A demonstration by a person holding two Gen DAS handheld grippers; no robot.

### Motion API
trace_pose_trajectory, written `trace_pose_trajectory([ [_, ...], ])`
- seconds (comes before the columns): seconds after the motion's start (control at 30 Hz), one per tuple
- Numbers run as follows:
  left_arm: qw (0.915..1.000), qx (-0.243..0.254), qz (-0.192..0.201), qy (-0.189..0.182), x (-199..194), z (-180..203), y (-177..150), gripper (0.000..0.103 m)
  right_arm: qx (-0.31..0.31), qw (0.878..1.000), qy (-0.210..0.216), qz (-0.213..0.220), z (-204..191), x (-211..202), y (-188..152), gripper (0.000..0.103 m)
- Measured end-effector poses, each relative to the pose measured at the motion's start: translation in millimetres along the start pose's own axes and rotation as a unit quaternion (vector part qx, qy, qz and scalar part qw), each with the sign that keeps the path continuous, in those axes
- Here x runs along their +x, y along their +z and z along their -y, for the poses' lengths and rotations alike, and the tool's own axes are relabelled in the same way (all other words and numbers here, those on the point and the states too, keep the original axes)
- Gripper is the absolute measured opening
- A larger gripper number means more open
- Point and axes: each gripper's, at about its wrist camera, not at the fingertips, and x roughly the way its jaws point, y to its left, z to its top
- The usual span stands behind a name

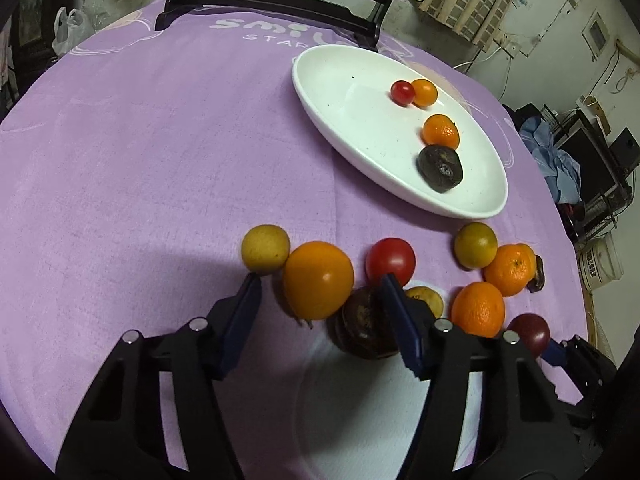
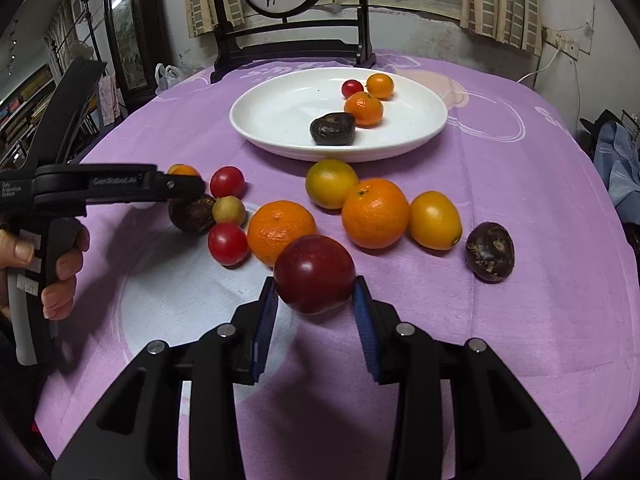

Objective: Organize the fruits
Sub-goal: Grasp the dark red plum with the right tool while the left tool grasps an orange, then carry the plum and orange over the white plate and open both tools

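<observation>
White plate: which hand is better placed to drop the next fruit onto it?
Right. The right gripper is shut on a dark red fruit, ready to carry to the white plate. The left gripper only brackets an orange fruit among the pile, its fingers apparently not gripping.

Dim indoor light; soft shadows on the purple cloth (image 1: 160, 160) – strong fisheye bending, dark vignetted corners; focus sharp.

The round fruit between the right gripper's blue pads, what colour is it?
Dark red, glossy round fruit, clearest in the right wrist view.
</observation>
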Motion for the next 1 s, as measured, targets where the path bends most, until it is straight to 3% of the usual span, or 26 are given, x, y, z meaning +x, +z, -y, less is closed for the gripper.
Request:
trace_pose_trajectory([
  [0.1,0.9999,-0.002,0.003,-0.014,1.3,3.5,1.7,0.036,0.000,1.000,-0.003,-0.004,-0.4,2.5,-0.1,0.038],
  [0.57,0.9990,0.001,0.037,-0.023,-28.2,1.5,-0.9,0.035,0.006,1.000,-0.006,0.003,2.9,-0.9,0.0,0.038],
  [0.8,0.9962,0.050,0.066,-0.029,-44.7,27.4,-1.4,0.035,0.019,0.997,-0.010,0.080,7.8,-28.6,8.9,0.038],
  [1.0,0.9946,0.071,0.070,-0.031,-48.2,50.2,24.3,0.035,-0.008,0.994,-0.027,0.104,0.3,-35.7,43.3,0.038],
])
